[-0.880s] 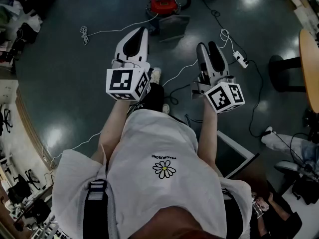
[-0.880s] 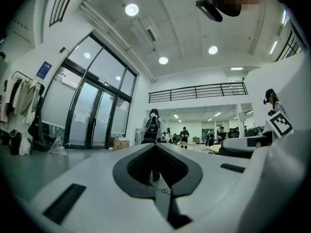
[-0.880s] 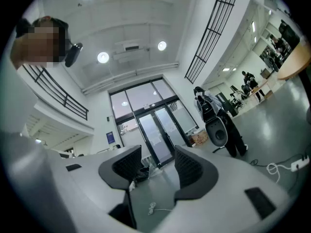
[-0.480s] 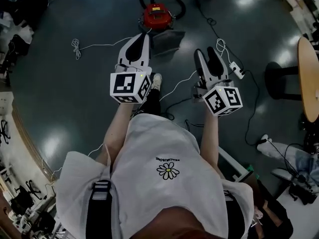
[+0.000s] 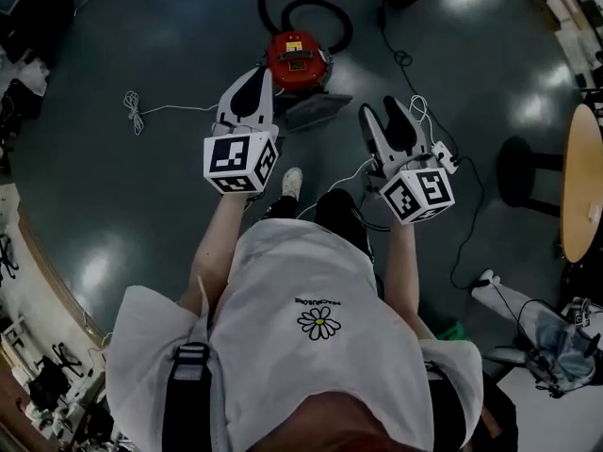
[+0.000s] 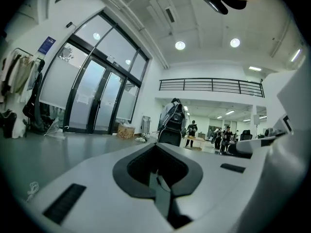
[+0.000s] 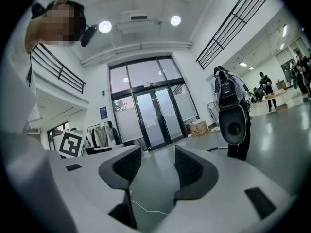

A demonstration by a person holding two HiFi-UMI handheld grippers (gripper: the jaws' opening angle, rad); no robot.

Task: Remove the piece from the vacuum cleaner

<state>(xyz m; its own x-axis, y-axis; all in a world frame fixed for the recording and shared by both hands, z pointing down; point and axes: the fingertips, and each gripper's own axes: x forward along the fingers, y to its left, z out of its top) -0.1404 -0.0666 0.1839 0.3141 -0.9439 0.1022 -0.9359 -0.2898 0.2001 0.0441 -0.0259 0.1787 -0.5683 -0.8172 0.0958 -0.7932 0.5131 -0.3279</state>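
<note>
The red vacuum cleaner sits on the dark floor ahead of me, its black hose looped behind it. A flat grey piece lies against its near side. My left gripper hangs just left of the vacuum, above the floor, with its jaws shut and nothing between them; its view shows the left gripper closed on nothing. My right gripper is held to the vacuum's right, open and empty. The right gripper shows bare floor and a thin white cable through the gap. Neither gripper view shows the red vacuum.
A white cable runs across the floor at left. Black cables and a white power strip lie at right, near a black stool base and a round wooden table. A tall black-and-white upright object stands ahead before glass doors.
The person has walked toward the vacuum, which now lies lower in the head view, close to the left gripper's tip. Both grippers kept their jaw positions.
</note>
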